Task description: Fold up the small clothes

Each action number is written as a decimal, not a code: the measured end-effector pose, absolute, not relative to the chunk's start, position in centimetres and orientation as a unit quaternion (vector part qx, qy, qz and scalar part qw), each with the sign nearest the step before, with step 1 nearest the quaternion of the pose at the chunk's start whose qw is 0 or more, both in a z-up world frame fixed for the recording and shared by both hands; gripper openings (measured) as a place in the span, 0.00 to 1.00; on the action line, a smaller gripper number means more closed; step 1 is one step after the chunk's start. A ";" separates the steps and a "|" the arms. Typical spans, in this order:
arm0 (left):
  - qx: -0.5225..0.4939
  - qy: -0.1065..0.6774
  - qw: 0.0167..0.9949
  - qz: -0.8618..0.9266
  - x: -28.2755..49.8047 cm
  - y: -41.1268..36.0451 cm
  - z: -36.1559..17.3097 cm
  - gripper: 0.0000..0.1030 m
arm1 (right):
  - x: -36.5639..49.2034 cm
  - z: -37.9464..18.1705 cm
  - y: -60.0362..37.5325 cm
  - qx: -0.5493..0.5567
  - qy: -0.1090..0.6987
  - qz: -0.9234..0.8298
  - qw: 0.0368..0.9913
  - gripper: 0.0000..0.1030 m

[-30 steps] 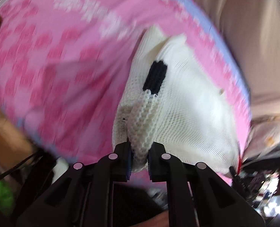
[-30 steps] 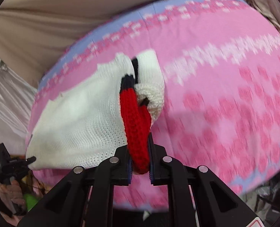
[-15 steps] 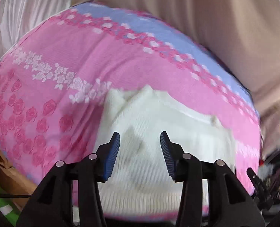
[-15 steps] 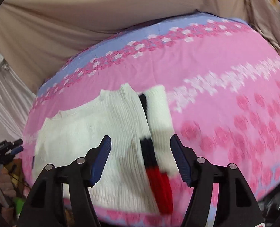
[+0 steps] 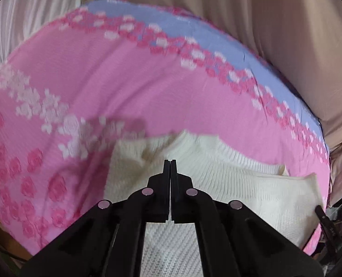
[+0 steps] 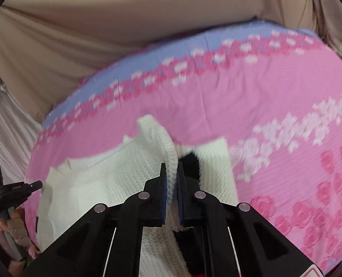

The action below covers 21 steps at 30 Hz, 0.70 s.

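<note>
White knit sweater flat on pink floral blanket. Right gripper just clamped onto sweater's folded edge, prob for next fold. Left gripper snapped closed above sweater, nothing pinched.

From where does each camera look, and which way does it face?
Left wrist: on the left tongs, looking forward and down at the white sweater on the pink blanket; its tongs, just closed and empty, show.
Right wrist: on the right tongs, looking down likewise; its tongs, just closed on a sweater fold, show.
Shared: sweater, blanket, beige cloth behind.
</note>
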<state>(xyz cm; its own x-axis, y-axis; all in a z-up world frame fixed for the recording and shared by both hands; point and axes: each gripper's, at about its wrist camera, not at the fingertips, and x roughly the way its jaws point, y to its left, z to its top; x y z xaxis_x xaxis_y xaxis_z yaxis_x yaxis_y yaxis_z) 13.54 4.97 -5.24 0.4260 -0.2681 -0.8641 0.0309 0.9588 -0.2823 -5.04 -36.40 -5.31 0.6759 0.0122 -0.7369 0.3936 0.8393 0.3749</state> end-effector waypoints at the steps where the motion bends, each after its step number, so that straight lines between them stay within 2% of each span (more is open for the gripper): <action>1: -0.109 0.528 0.838 -0.084 14.2 5.0 -5.3 0.00 | -4.7 -6.1 -36.7 0.256 0.398 -0.116 0.873 0.06; 4: -0.083 0.558 0.822 -0.080 15.9 4.2 -7.6 0.00 | -3.1 -11.6 -37.0 0.256 0.473 -0.124 0.834 0.07; 7: -0.104 0.565 0.814 -0.081 15.6 4.8 -8.2 0.01 | -4.3 -11.4 -36.9 0.274 0.454 -0.123 0.839 0.10; 8: -0.118 0.564 0.813 -0.085 15.4 5.2 -8.1 0.02 | -4.5 -11.3 -36.9 0.277 0.453 -0.122 0.838 0.13; 10: -0.134 0.565 0.810 -0.088 15.1 5.7 -8.2 0.14 | -4.7 -11.3 -36.9 0.279 0.453 -0.121 0.838 0.19; 11: -0.132 0.566 0.809 -0.086 15.3 5.6 -8.5 0.16 | -4.8 -11.5 -36.9 0.285 0.453 -0.119 0.837 0.21; 15: -0.110 0.571 0.808 -0.099 16.0 4.3 -9.4 0.14 | -4.5 -11.6 -36.8 0.306 0.450 -0.114 0.831 0.34; 16: -0.101 0.568 0.811 -0.102 16.2 4.0 -9.4 0.03 | -4.3 -11.4 -36.6 0.300 0.450 -0.112 0.834 0.32; 17: -0.098 0.566 0.812 -0.104 16.4 3.8 -9.4 0.00 | -4.0 -11.1 -36.3 0.293 0.448 -0.109 0.838 0.25; 18: -0.100 0.562 0.814 -0.107 16.6 3.7 -9.2 0.00 | -3.9 -10.6 -36.1 0.282 0.446 -0.109 0.842 0.08; 21: -0.101 0.534 0.832 -0.110 17.5 3.9 -7.2 0.00 | -4.1 -8.6 -36.6 0.277 0.422 -0.125 0.854 0.07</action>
